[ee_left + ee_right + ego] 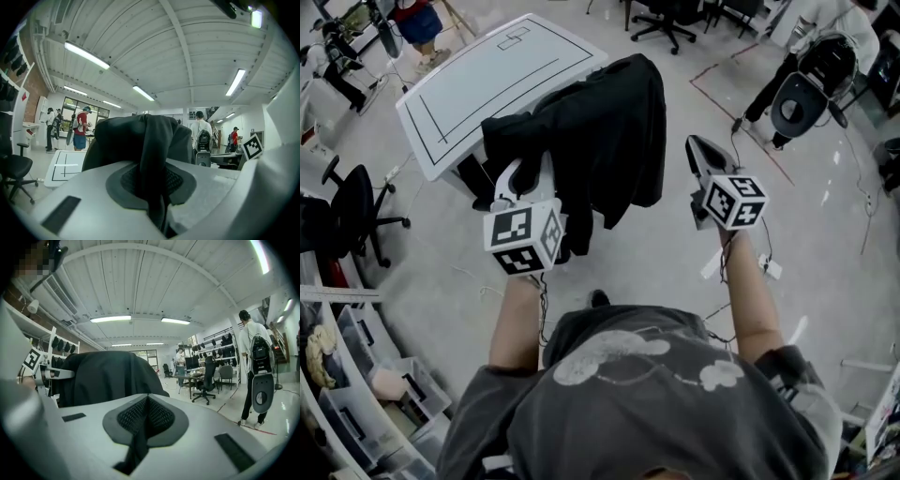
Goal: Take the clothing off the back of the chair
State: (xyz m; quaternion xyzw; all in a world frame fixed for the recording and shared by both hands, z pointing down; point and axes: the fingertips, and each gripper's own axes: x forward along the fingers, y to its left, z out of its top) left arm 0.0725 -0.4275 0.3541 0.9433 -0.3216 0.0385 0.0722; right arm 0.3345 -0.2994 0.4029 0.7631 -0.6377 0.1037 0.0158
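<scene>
A black garment [600, 131] hangs draped over a chair back, and the chair under it is almost wholly hidden. My left gripper [521, 180] is at the garment's left edge. In the left gripper view a fold of the black garment [140, 140] runs down between the jaws, and the left gripper [157, 187] is shut on it. My right gripper [700, 150] hovers to the right of the garment, apart from it. In the right gripper view the right gripper [147, 413] is shut with nothing in it, and the garment [103, 376] lies ahead to the left.
A white table [497, 80] with black lines stands just behind the chair. A black office chair [356, 202] is at the left, and shelves with bins [356, 394] are at the lower left. A person with a backpack [811, 66] stands at the far right.
</scene>
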